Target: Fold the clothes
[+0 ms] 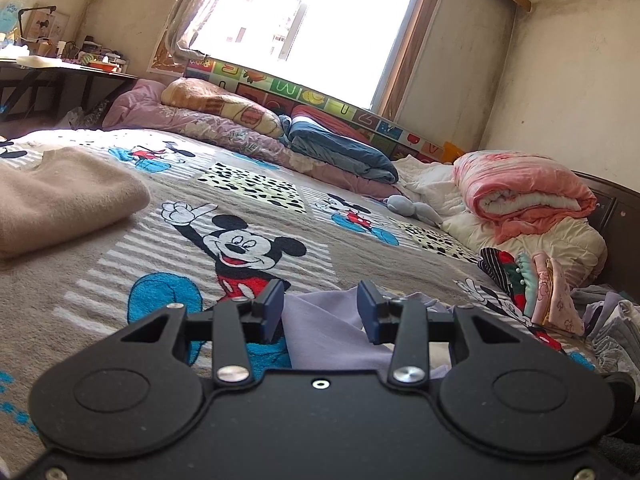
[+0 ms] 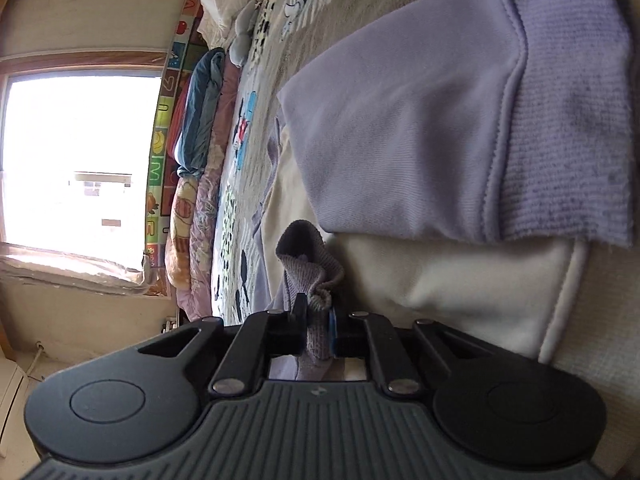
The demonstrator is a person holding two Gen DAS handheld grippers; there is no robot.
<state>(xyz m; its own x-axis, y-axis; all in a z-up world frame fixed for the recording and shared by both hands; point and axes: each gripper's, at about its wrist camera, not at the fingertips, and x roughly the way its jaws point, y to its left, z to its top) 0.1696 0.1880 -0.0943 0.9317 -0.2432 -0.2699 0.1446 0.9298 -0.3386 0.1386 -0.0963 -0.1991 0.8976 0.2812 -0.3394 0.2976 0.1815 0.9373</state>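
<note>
Now your right gripper (image 2: 316, 326) pinches the lilac sweatshirt's (image 2: 400, 128) ribbed edge, while your left gripper (image 1: 322, 310) stands open over its fabric on the bed (image 1: 160, 248).

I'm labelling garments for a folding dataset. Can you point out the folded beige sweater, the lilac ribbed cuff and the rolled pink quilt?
folded beige sweater (image 1: 60, 200): left wrist view, middle of its top face.
lilac ribbed cuff (image 2: 576, 120): right wrist view, centre of the ribbing.
rolled pink quilt (image 1: 524, 188): left wrist view, its upper side.
</note>
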